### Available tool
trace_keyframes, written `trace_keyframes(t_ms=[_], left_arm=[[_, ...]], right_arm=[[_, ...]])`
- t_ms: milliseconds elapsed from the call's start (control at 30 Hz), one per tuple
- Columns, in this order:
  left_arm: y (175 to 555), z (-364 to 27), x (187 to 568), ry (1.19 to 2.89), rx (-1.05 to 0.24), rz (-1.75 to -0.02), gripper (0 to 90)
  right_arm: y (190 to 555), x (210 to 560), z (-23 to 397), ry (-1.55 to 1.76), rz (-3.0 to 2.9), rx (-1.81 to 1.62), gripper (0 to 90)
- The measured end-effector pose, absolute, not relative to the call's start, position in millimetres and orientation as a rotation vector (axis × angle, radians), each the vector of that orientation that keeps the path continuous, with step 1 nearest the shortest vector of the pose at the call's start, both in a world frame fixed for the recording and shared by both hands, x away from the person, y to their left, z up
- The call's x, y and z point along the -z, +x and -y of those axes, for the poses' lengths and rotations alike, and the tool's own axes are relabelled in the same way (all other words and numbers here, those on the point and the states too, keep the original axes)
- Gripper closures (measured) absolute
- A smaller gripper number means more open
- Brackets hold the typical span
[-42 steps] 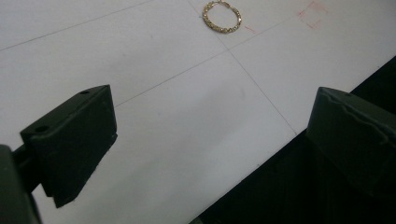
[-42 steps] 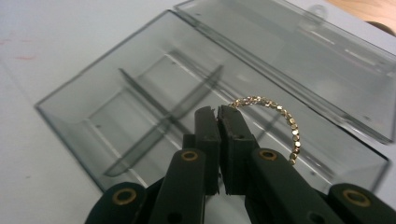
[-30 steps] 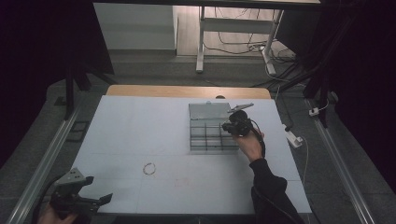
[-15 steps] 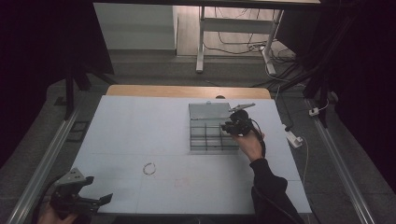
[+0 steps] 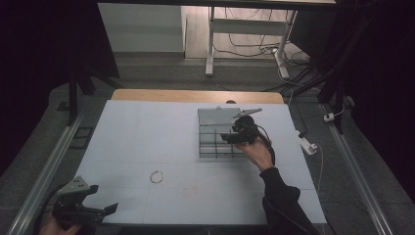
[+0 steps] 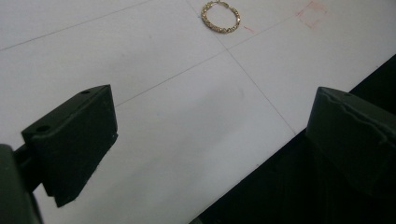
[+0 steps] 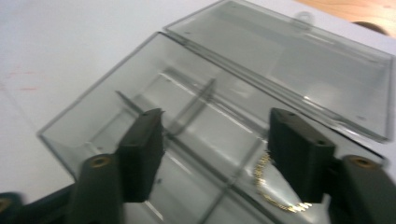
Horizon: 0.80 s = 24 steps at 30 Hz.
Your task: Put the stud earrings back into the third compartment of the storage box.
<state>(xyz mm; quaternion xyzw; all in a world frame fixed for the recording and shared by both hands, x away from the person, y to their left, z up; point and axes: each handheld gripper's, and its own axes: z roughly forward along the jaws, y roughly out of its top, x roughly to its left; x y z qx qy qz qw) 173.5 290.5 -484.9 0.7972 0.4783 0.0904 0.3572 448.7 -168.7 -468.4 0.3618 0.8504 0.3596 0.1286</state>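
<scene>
Pale grey board covers my desk (image 5: pixel 147 142), and everything I say is placed from the clear plastic divided box (image 5: pixel 215 142) lying on it with its hinged lid thrown back flat on the far side. My right claw (image 7: pixel 215 154) hangs directly over that box, jaws spread and gripping nothing. Between them, in the compartment nearest its right jaw, lies a thin gold chain (image 7: pixel 273 189), so I judge that piece is already put away. The other piece, a small gold chain ring (image 6: pixel 220 17), lies on the bare board well to the near left of the box. My left claw (image 5: pixel 88 205), far to the near left of the box at the desk's edge, is released too, with the ring lying ahead of it. To fetch the ring well, I would come in low, straddle one side of the loop, close gently, and lift clear of the dividers before dropping it into a free compartment.
</scene>
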Motion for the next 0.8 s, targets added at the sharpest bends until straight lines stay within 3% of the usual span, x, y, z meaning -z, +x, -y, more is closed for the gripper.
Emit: trace_keyframes(t_ms=[100,800], left_arm=[[174,-291,485,2.057,-0.233,-1.235,1.9],[174,-291,485,2.059,-0.231,-1.233,2.0]], right_arm=[[445,467,160,1.028,-2.481,-1.059,25.5],[404,473,88,0.792,-2.664,-1.102,0.5]])
